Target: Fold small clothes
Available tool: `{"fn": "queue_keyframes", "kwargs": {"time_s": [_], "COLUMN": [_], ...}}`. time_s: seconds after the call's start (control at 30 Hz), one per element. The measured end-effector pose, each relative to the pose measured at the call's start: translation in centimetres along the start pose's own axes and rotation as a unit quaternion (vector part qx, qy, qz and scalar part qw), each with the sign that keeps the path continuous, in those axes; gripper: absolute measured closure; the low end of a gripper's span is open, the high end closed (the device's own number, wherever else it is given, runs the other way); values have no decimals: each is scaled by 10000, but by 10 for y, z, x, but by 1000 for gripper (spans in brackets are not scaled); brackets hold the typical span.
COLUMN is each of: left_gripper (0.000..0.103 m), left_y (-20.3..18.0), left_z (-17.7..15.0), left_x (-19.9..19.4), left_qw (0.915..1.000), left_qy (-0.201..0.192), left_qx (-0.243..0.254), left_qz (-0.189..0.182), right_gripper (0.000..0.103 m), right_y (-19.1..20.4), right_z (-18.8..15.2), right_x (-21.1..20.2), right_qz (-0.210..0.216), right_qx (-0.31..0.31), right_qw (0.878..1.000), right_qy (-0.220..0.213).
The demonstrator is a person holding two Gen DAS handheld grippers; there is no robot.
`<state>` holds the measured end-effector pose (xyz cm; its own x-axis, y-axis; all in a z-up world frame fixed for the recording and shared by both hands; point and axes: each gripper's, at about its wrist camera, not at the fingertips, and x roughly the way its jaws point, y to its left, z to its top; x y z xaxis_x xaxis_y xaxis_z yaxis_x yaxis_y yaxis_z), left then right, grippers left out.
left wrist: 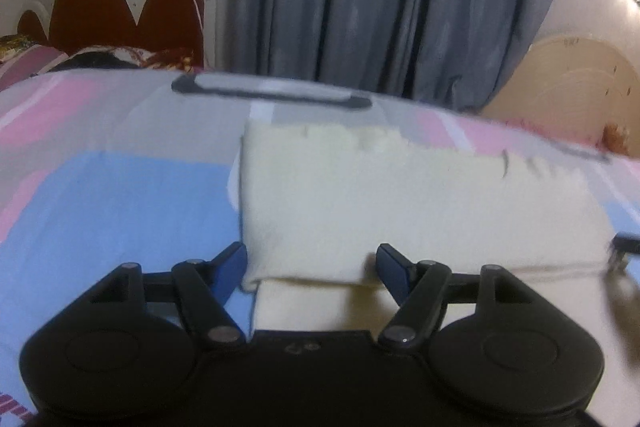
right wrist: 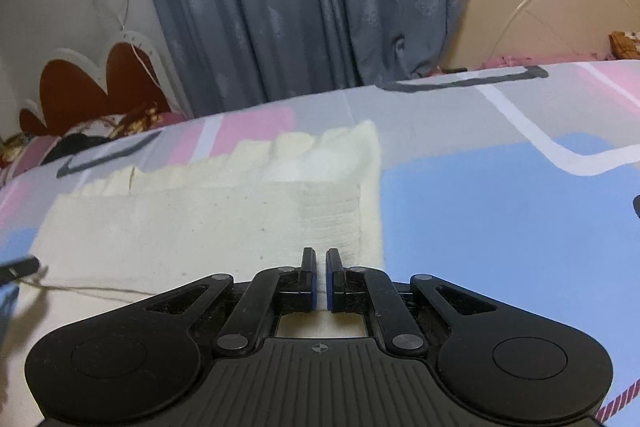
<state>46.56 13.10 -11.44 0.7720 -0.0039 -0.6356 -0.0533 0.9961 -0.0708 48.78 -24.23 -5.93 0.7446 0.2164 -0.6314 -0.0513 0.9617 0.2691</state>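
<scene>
Now left tongs spread at cream garment; right tongs nearly closed.

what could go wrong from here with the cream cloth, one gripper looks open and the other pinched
1. The left gripper is open around the folded edge of the cream cloth, while the right gripper looks shut on it; a pull by one side alone may skew the fold.
2. The top layer sits loosely over the lower one and could slide open.
3. A thin thread trails near the cloth and might snag.
</scene>
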Motion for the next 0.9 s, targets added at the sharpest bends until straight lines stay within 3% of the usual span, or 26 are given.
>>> {"fn": "queue_keyframes", "kwargs": {"time_s": [0.37,0.4,0.47,0.5,0.7,0.83,0.9], "left_gripper": [31,31,31,31,31,31,31], "left_y": [5,5,6,7,7,7,7], "left_z": [-15,-14,-15,-14,-15,-17,-17], "left_x": [-3,-3,-2,-1,-1,0,0], "left_qw": [10000,10000,9999,9999,10000,9999,9999], "left_qy": [8,2,-3,-8,-11,1,-5], "left_qx": [-26,-48,-68,-67,-68,-77,-88], "left_qz": [-77,-85,-89,-90,-72,-77,-72], "right_gripper": [98,94,45,44,45,60,62], "right_y": [-6,-6,-5,-5,-9,-10,-9], "right_z": [-4,-4,-5,-5,0,1,1], "right_x": [-2,-3,-9,-11,-1,6,5], "right_qz": [24,19,60,39,129,49,22], "right_qx": [38,28,12,-48,112,139,47], "right_qw": [9999,9999,9996,9994,9998,9999,10000], "right_qy": [-93,-118,-288,-339,-84,34,0]}}
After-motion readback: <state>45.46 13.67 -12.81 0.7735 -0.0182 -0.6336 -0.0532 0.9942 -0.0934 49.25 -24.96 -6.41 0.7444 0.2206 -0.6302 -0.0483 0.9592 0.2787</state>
